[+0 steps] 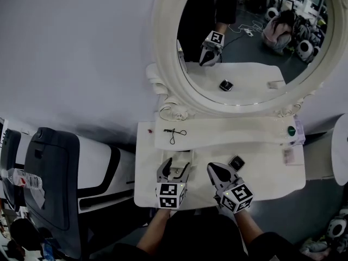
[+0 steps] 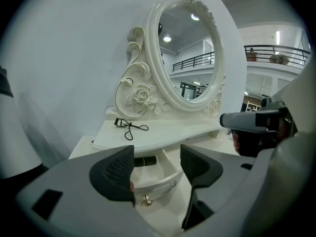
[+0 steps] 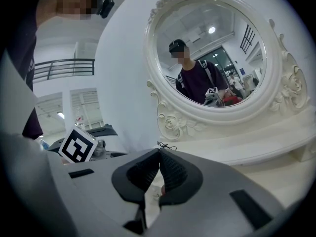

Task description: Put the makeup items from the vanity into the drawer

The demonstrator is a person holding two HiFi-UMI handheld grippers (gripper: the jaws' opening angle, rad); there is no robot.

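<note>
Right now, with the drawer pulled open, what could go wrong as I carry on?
The open left gripper hangs at the drawer; a nudge could push it shut. The eyelash curler on the shelf is thin and may slip when pinched. The shut right gripper is close to the black compact and could knock it.

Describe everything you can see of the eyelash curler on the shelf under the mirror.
The eyelash curler is black and thin, metal by its look. It is built like scissors, with a curved clamp head at one end and slim loop handles at the other. It lies flat on the white raised shelf at the foot of the mirror, toward the shelf's left end, near the carved rose. Only the shelf touches it.
</note>
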